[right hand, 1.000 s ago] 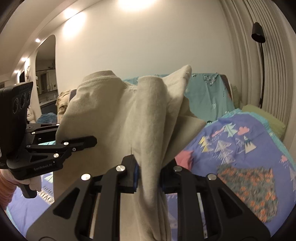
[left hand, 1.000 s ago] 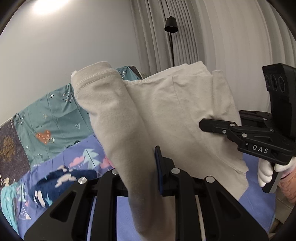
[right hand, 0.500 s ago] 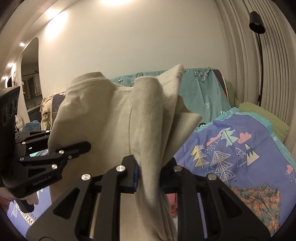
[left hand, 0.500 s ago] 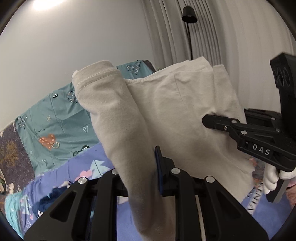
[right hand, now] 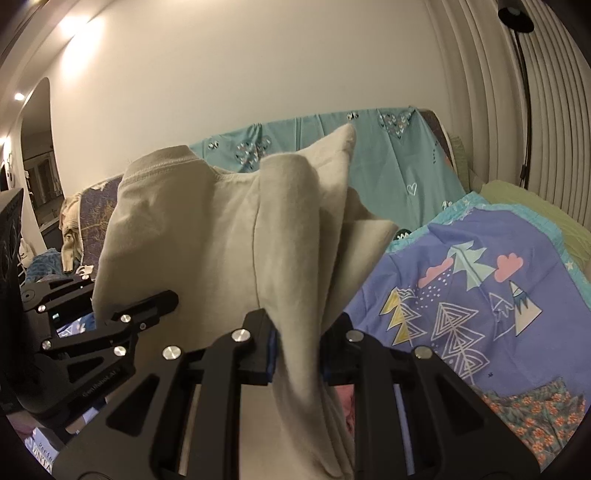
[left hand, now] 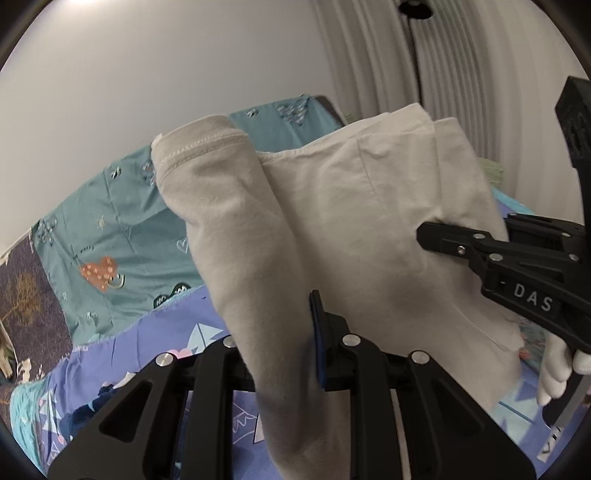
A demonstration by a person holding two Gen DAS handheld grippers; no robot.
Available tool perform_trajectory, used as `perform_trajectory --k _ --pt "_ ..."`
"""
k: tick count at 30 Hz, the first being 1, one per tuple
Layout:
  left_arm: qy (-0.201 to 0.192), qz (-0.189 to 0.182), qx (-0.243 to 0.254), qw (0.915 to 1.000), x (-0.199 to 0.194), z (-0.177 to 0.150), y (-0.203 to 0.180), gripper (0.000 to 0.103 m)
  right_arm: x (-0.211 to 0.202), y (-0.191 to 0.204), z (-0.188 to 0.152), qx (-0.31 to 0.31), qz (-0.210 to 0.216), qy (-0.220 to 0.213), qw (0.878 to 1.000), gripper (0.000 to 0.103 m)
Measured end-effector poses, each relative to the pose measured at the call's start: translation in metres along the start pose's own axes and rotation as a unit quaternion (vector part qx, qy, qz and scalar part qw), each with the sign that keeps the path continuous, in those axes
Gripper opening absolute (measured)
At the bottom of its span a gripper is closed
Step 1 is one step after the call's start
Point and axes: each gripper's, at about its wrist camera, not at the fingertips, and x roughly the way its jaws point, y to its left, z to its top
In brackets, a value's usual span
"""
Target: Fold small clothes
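A beige garment hangs in the air between both grippers, above the bed. My left gripper is shut on one bunched edge of it, cloth draping down between its fingers. My right gripper is shut on the other edge of the beige garment. Each gripper shows in the other's view: the right one at the right, the left one at the lower left, both against the cloth. The fingertips are partly hidden by fabric.
A purple bedspread with tree and cloud prints covers the bed below. A teal heart-print sheet drapes the headboard. A floral garment lies lower right. A curtain and a floor lamp stand at the right; clothes lie far left.
Both grippers have tilted downward with the garment still held: the bed and headboard show higher in both views. The grip has not changed.
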Motion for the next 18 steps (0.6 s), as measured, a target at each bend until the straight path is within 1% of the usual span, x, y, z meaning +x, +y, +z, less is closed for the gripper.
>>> perform_trajectory --k 2,4,5,6,7,8,9,11,12,13,14,15,16,17,18 --pt "0.009 0.009 -0.012 0.9998 0.019 -0.005 0.002 0.021 0.021 -0.001 -0.004 0.001 -0.009 0.012 1.0 0.017" --pt "0.02 0.028 -0.017 0.9993 0.04 -0.015 0.001 0.028 0.043 -0.007 -0.01 0.002 -0.015 0.024 1.0 0.018" --pt "0.031 0.042 -0.012 0.9986 0.051 -0.022 0.001 0.038 0.053 -0.009 -0.014 0.003 -0.018 0.03 0.999 0.02" --pt "0.052 0.066 -0.002 0.9965 0.066 -0.033 -0.001 0.049 0.067 -0.012 -0.021 -0.001 -0.034 0.044 0.998 0.029" --pt "0.067 0.08 0.004 0.9946 0.075 -0.043 0.0 0.049 0.08 -0.016 -0.032 0.001 -0.051 0.064 0.997 0.042" --pt "0.085 0.083 0.008 0.9928 0.084 -0.057 0.0 0.049 0.093 -0.022 -0.043 0.005 -0.064 0.092 0.994 0.043" --pt "0.096 0.08 0.007 0.9921 0.086 -0.066 -0.001 0.049 0.106 -0.03 -0.06 0.009 -0.082 0.133 0.988 0.043" --pt "0.112 0.046 0.014 0.9925 0.088 -0.091 -0.006 0.049 0.124 -0.042 -0.096 0.002 -0.095 0.196 0.976 0.04" --pt "0.122 0.039 0.031 0.9912 0.091 -0.102 -0.01 0.05 0.127 -0.046 -0.112 -0.005 -0.091 0.211 0.973 0.039" --pt "0.13 0.032 0.052 0.9896 0.094 -0.116 -0.014 0.051 0.126 -0.049 -0.122 -0.005 -0.088 0.207 0.974 0.039" --pt "0.124 0.034 0.066 0.9895 0.093 -0.126 -0.02 0.05 0.12 -0.051 -0.125 0.003 -0.087 0.192 0.978 0.04" --pt "0.116 0.042 0.073 0.9897 0.093 -0.131 -0.019 0.048 0.117 -0.052 -0.124 0.014 -0.083 0.196 0.977 0.04" --pt "0.108 0.045 0.074 0.9903 0.09 -0.135 -0.022 0.046 0.115 -0.051 -0.123 0.019 -0.087 0.2 0.976 0.04" --pt "0.108 0.042 0.067 0.991 0.089 -0.138 -0.024 0.042 0.114 -0.048 -0.123 0.013 -0.096 0.203 0.974 0.04" --pt "0.109 0.041 0.053 0.9918 0.088 -0.139 -0.023 0.042 0.113 -0.043 -0.124 -0.001 -0.106 0.201 0.974 0.04"
